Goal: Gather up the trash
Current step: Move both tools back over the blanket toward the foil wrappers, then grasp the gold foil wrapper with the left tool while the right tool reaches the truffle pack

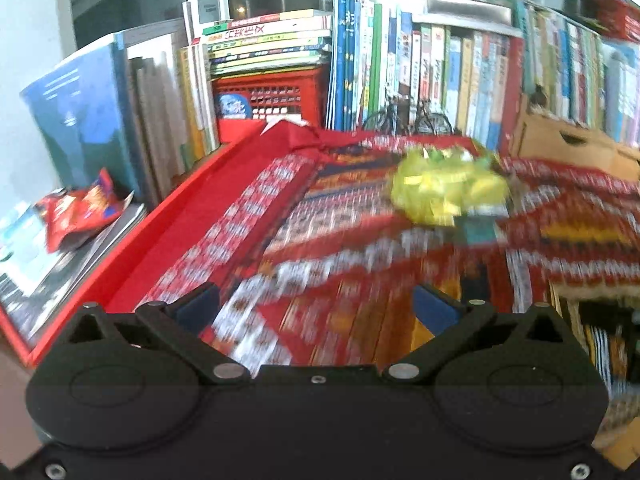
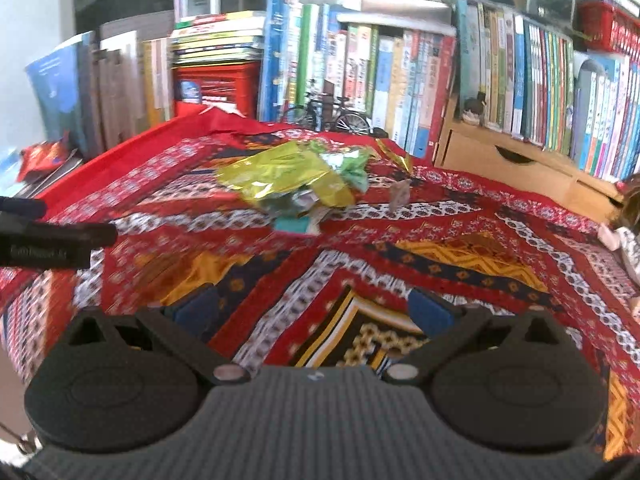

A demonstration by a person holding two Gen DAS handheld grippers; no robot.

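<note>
A heap of crumpled yellow-green foil wrappers [image 2: 296, 178] lies on the red patterned cloth [image 2: 460, 248], with a teal scrap [image 2: 294, 225] at its near edge and a small grey scrap [image 2: 400, 194] to its right. In the blurred left wrist view the same heap [image 1: 448, 186] lies ahead and to the right. A crumpled red snack wrapper [image 1: 76, 210] rests on flat books at the far left, seen also as the red wrapper [image 2: 42, 158]. My left gripper [image 1: 316, 308] is open and empty, well short of the heap. My right gripper [image 2: 314, 310] is open and empty too. The left gripper's black body [image 2: 52, 236] pokes in at the left.
Rows of upright books [image 2: 400, 88] and a red crate [image 2: 216, 88] line the back. A small model bicycle [image 2: 326, 116] stands at the cloth's far edge. A wooden drawer unit [image 2: 512, 160] stands at the right. A doll-like figure [image 2: 628, 224] sits at the right edge.
</note>
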